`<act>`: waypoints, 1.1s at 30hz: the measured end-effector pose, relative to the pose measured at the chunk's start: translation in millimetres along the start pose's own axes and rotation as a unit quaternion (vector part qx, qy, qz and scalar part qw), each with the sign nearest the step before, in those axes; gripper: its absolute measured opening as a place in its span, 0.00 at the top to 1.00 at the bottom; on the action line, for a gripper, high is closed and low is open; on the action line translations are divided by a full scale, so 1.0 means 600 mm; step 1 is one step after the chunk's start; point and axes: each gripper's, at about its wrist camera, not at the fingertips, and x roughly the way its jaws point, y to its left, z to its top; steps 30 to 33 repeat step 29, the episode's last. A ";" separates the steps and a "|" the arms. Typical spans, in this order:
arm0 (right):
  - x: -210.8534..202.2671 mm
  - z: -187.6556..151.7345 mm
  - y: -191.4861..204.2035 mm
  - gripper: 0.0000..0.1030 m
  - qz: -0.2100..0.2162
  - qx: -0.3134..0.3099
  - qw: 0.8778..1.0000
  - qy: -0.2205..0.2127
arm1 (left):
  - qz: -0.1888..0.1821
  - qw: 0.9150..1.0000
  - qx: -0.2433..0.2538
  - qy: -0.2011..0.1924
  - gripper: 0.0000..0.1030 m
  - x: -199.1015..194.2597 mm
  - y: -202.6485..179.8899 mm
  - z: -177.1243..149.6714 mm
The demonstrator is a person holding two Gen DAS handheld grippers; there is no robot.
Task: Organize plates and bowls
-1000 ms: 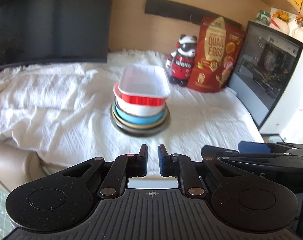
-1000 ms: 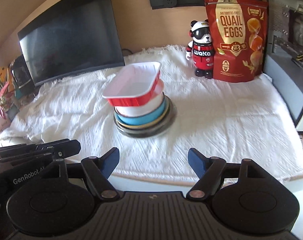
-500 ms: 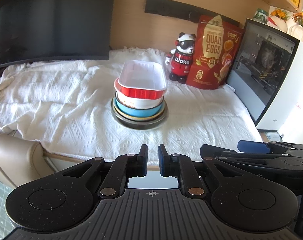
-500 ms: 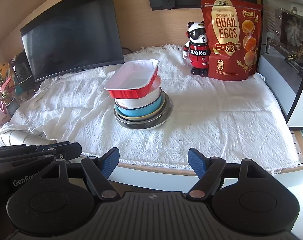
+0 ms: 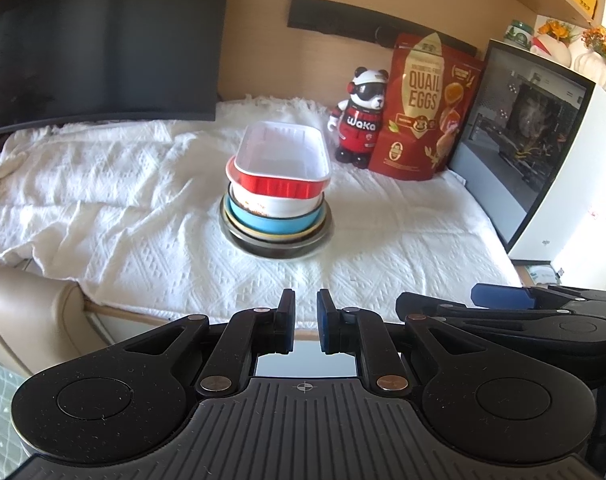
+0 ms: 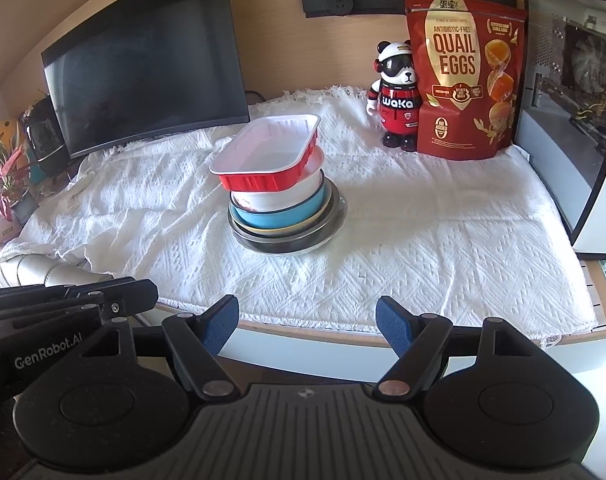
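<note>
A stack of dishes stands in the middle of the white cloth. On top is a red rectangular tray with a white inside. Under it are a white bowl, a blue bowl, a yellowish plate and a dark metal plate at the bottom. My left gripper is shut and empty, held before the table's front edge. My right gripper is open and empty, also off the front edge.
A dark monitor stands at the back left. A panda figure and a red quail-egg bag stand at the back right. A white computer case bounds the right side.
Both grippers have drawn back from the stack and a little away from the table; more of the table's front edge shows. The stack has not moved. Jaw openings are unchanged.
</note>
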 end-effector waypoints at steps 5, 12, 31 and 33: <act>-0.001 0.000 -0.001 0.26 -0.001 0.002 1.000 0.000 | -0.002 1.000 0.003 0.001 0.86 0.002 -0.005 0.000; -0.002 0.001 -0.002 0.26 -0.002 0.004 1.000 -0.002 | 0.001 1.000 0.007 0.004 0.86 0.007 -0.008 0.000; 0.039 0.018 0.005 0.26 -0.007 0.004 1.000 0.006 | 0.015 0.999 -0.016 0.039 0.86 0.079 0.042 0.016; 0.039 0.018 0.005 0.26 -0.007 0.004 1.000 0.006 | 0.015 0.999 -0.016 0.039 0.86 0.079 0.042 0.016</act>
